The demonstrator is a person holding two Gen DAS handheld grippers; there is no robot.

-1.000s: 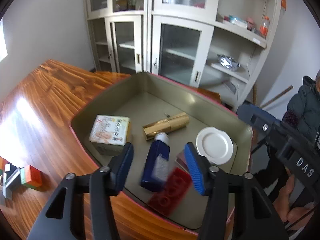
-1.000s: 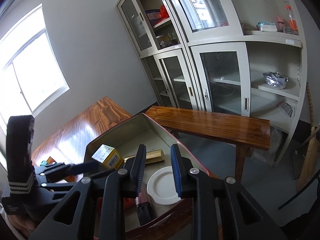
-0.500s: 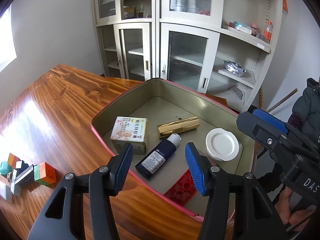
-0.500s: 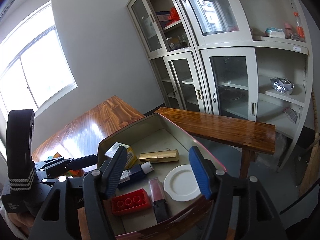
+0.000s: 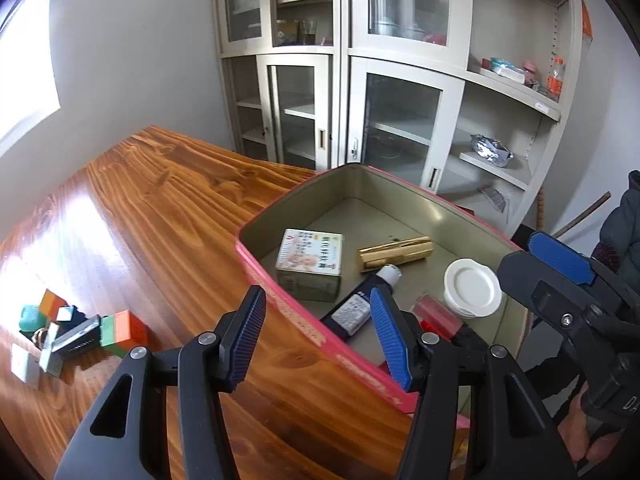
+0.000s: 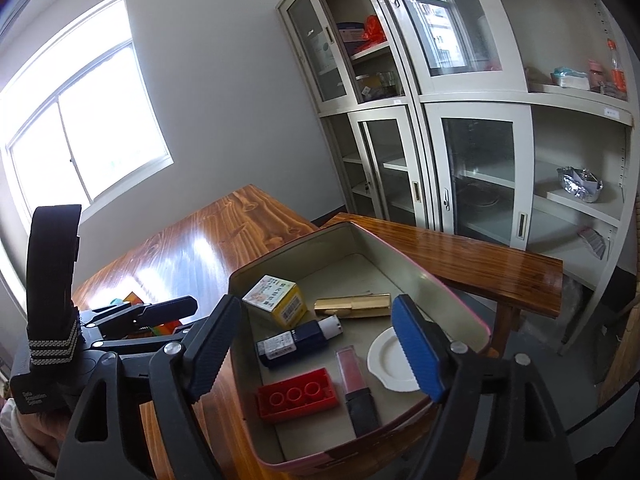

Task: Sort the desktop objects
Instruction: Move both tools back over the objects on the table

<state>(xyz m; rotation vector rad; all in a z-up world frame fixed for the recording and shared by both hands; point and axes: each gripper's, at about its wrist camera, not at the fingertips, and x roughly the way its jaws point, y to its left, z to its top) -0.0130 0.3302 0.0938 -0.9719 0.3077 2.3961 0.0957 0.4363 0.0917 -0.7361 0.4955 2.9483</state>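
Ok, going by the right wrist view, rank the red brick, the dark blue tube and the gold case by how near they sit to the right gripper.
1. Red brick: nearest the right gripper, by the tin's near wall.
2. Dark blue tube: mid-tin, beyond the brick.
3. Gold case: farthest, behind the tube's white cap.

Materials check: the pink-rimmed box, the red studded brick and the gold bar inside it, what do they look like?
Pink-rimmed box: likely tin-plate; thin walls, dull gold-grey metallic inside, rolled rim.
Red studded brick: moulded plastic, glossy, with round sockets.
Gold bar: shiny brushed gold finish; metal or metallised plastic, cannot tell which.
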